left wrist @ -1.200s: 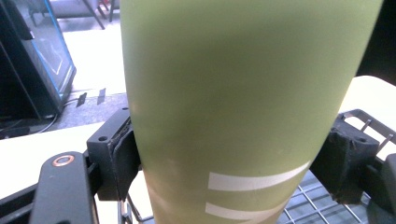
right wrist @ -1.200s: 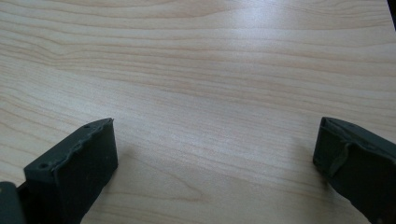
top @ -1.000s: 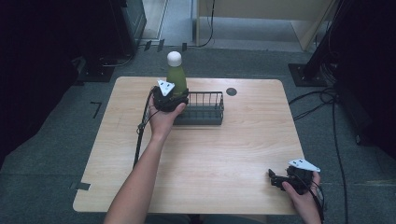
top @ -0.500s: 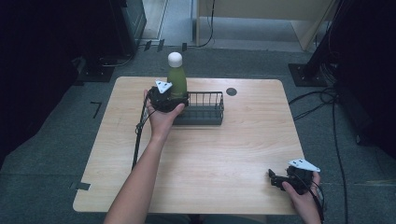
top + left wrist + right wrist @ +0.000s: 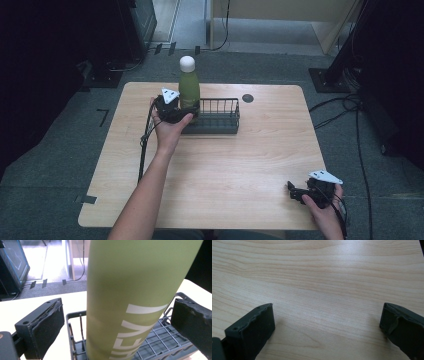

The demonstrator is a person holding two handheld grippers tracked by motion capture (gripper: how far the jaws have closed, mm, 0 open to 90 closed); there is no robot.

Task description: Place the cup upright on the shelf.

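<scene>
Pale wood table (image 5: 215, 165) on grey carpet, dark racks behind. Left gripper (image 5: 181, 111) at the left end of a black wire basket (image 5: 220, 116); its jaws have just been opening and now stand wide, pads clear of the green bottle (image 5: 189, 89) between them. Bottle upright in the basket's left end, white cap on top; in the left gripper view its body (image 5: 130, 297) rises between the two pads, with a gap each side. Right gripper (image 5: 294, 192) well apart at the near right corner, jaws spread over bare wood, nothing between them.
</scene>
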